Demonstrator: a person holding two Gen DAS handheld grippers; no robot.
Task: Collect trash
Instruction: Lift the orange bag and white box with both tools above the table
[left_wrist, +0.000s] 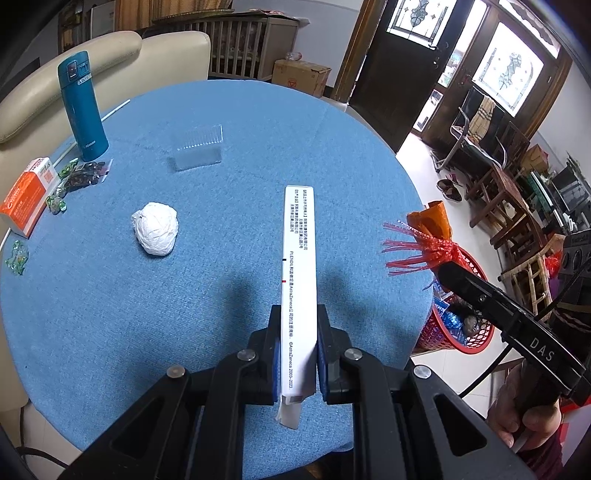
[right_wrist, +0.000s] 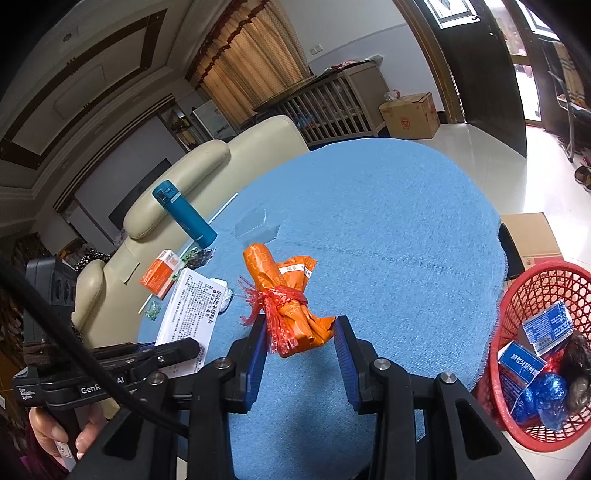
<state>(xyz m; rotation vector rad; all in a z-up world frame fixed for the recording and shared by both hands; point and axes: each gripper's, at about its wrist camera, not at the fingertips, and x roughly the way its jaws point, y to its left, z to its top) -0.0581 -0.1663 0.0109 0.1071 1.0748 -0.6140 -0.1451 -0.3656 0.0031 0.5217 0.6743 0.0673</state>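
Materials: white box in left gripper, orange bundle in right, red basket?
White box: thin matte printed cardboard, likely, with crisp folded edges. Orange bundle: crinkly printed wrapper, probably plastic film, tied with red plastic netting. Red basket: moulded plastic lattice, slightly glossy.

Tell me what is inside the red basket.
The red basket holds blue-and-white cartons, crumpled blue foil and a dark lump. Anything beneath that pile is covered, so the bottom cannot be seen.

Blue tablecloth (left_wrist: 221, 110), white carton (left_wrist: 298, 258), orange wrapper (right_wrist: 291, 295), red mesh basket (right_wrist: 517, 295)
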